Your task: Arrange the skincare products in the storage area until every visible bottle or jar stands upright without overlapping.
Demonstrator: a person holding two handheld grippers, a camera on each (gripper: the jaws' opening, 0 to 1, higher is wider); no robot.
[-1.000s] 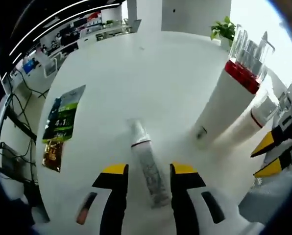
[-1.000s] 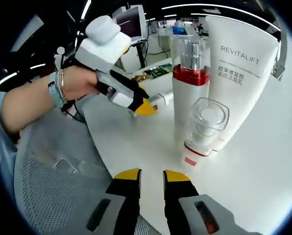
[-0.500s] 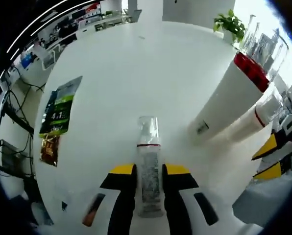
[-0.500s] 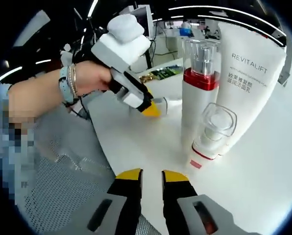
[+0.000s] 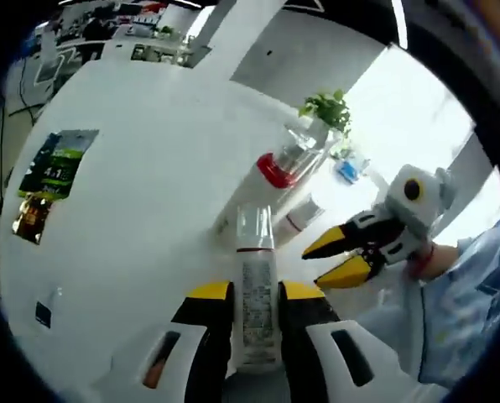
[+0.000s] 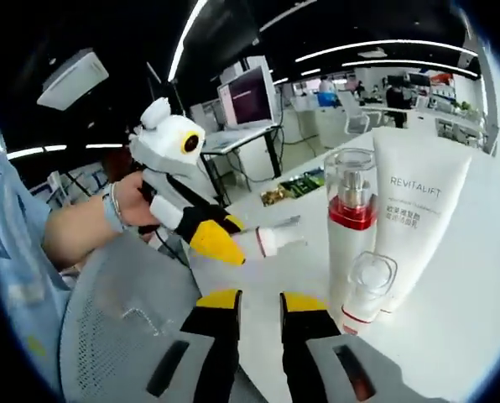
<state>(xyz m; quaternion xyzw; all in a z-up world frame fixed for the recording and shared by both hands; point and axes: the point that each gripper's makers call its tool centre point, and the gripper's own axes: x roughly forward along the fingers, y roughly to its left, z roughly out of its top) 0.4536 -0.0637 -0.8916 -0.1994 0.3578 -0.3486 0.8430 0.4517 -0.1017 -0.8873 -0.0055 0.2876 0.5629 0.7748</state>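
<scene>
On the left of the white bench (image 5: 132,210) lie flat green and gold sachets (image 5: 49,180), off the task. The left tongs (image 5: 256,294) are closed on a slim clear-capped bottle (image 5: 255,285), gripped along its printed body and lifted off the bench, lying near level in the right gripper view. It looks light, rigid and slick, so mid-body is the safest hold. Farther right stand the red-collared pump bottle (image 6: 351,227), a small capped jar-bottle (image 6: 366,290) and the REVITALIFT tube (image 6: 418,214), touching closely. The right tongs (image 6: 260,300) hang slightly parted, holding nothing.
</scene>
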